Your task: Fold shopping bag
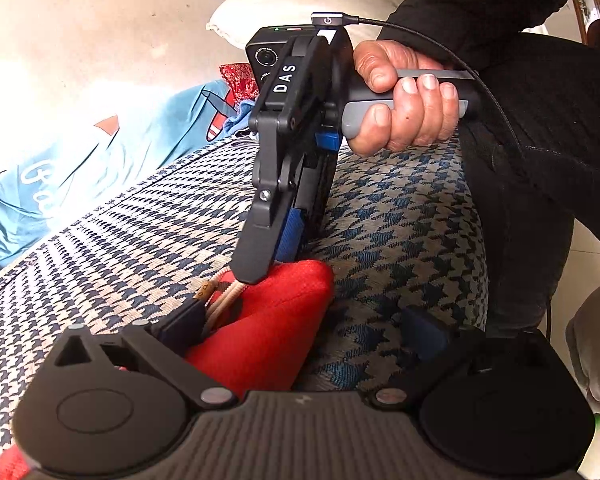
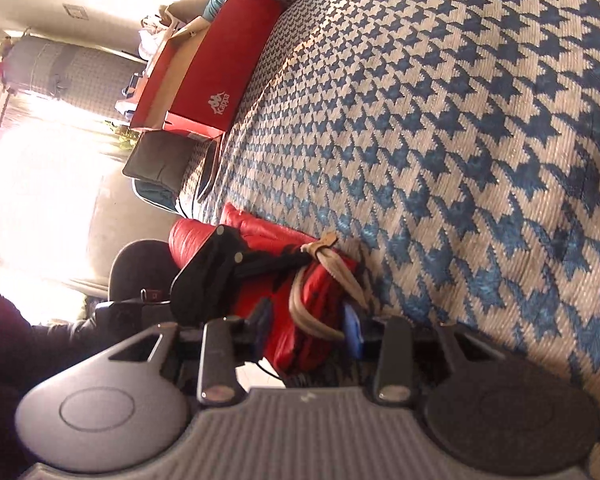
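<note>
A red shopping bag with beige handles lies bunched on the houndstooth-covered bed. My left gripper is open, its fingers wide apart on either side of the bag's near end. My right gripper points down from above and its fingers stand on either side of the bag's folded top edge. In the right wrist view the bag and its handles sit between that gripper's blue-padded fingers; the left gripper reaches in from the left.
A light blue printed cloth and a white pillow lie at the far side of the bed. A red Kappa shoebox stands on the bed's far edge. The person's dark-clothed body is at the right.
</note>
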### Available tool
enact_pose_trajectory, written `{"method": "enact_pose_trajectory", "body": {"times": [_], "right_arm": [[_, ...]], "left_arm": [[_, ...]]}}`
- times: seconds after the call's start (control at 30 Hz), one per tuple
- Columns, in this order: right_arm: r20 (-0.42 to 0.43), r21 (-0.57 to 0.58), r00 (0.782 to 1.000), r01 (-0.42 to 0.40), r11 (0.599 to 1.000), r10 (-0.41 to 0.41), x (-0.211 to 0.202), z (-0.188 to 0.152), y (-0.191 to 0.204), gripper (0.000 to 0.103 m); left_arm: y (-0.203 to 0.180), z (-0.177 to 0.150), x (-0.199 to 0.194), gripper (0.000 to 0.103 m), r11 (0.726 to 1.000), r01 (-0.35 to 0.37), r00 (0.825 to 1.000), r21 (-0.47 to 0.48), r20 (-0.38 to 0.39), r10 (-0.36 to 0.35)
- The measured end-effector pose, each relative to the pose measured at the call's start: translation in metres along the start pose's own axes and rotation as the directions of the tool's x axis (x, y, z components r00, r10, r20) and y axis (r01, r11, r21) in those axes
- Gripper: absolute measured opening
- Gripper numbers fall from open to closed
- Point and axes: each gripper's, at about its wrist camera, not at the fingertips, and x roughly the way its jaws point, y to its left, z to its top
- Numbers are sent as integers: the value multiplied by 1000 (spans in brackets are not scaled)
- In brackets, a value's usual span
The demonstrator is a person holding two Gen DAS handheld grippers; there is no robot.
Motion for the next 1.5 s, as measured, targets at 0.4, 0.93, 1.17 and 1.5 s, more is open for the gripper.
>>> {"method": "enact_pose_trajectory", "body": {"times": [0.4,0.93,1.17,1.5], "right_arm": [[73,-77,988,143,987,-138,-92,3,2,40],[103,-186,948,315,931,-300,-205,-9,-33,25],[126,-193,925,377,906,-358,-214,-12,-28,29],[118,-110,911,408,906,-395,-175,-9,3,30]], "left_arm": [[6,-5,-6,103,1000,-5,1000,-25,11,5],[7,-5,-6,103,999,-8,1000,-53,-1,8],[5,-7,-7,103,998,-20,1000,-53,-1,20],[4,-9,-11,103,998,-38,999,-51,-1,38]]}}
